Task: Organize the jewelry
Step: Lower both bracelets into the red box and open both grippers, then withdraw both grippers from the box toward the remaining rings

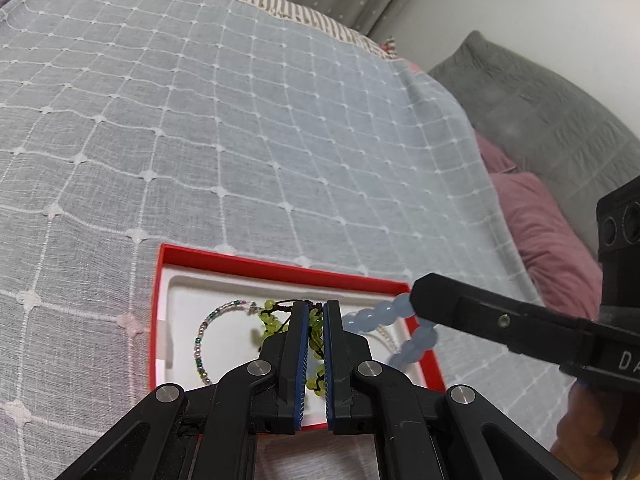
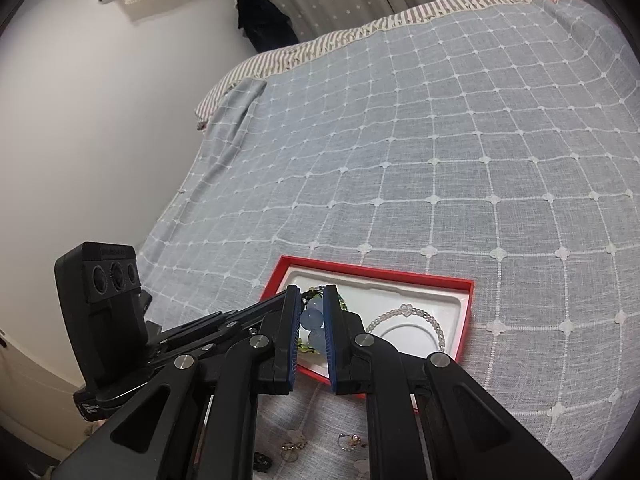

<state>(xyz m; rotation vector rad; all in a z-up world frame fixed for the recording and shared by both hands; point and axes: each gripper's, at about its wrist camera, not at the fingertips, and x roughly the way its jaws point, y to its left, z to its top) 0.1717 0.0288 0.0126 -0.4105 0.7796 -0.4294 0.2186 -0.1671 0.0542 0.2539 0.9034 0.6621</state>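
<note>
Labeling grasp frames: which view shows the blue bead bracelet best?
Left wrist: the blue bead bracelet shows as a dangling strand from the right tongs. Right wrist sees only a few beads between its pads, the rest hidden.

The green bead bracelet (image 1: 315, 330) lies partly hidden behind the left gripper (image 1: 316, 312); small trinkets (image 2: 320, 446) near the bed's front edge are too small to identify.

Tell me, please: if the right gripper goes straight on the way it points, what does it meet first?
Probably the white insert of the red box, near the green bead bracelet; depth is unclear. The right gripper already holds the blue bead bracelet.
</note>
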